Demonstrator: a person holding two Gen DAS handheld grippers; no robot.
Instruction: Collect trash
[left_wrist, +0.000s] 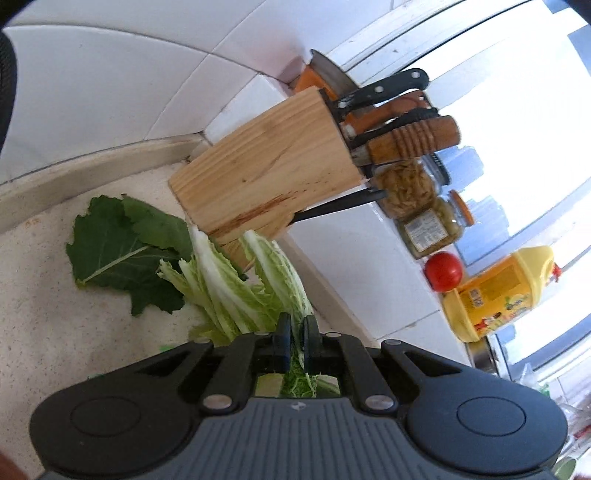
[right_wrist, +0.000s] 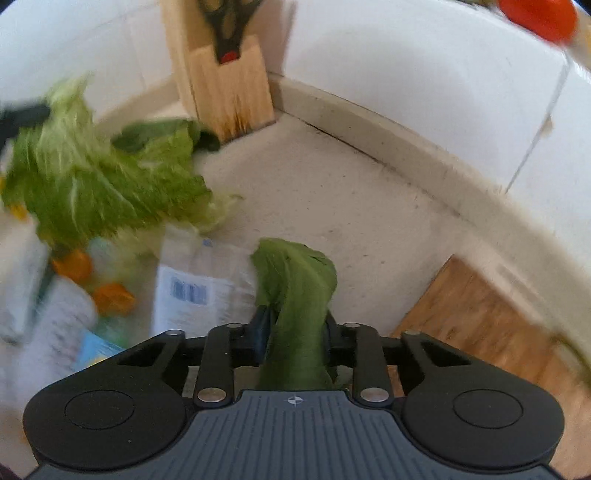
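Two grippers, two leaves pinched

Both of your tools are loaded. Your left gripper (left_wrist: 296, 334) has its fingers pressed in on a pale cabbage leaf (left_wrist: 236, 288), the white ribs and frilled green edges fanning out ahead of the fingertips, above the speckled countertop (left_wrist: 44, 332). Just beyond it a dark green leaf (left_wrist: 122, 251) lies flat on the counter, close to the foot of the wooden knife block (left_wrist: 266, 170). That block stands in the tiled corner with several handles poking out of its top. Along the ledge by the window sit two jars (left_wrist: 428, 218), a red tomato (left_wrist: 443, 271) and a yellow bottle (left_wrist: 498, 291), side by side.

Over to your right gripper (right_wrist: 295, 325): its fingers are closed on a folded dark green leaf (right_wrist: 295, 288), which rises from between them and curls over at the top, held above the counter. Left of it lies a white printed packet (right_wrist: 195, 288) with a barcode, and further left there is a blurred heap of wrappers with orange bits (right_wrist: 110, 295) among them; you cannot make out what they are. Above that heap hangs the cabbage leaf (right_wrist: 103, 184), smeared by motion, with something black at its far left edge. A wooden board (right_wrist: 480, 321) lies on the counter to the right, along the wall. The knife block stands in the corner ahead, scissors (right_wrist: 225, 26) slotted in its side.
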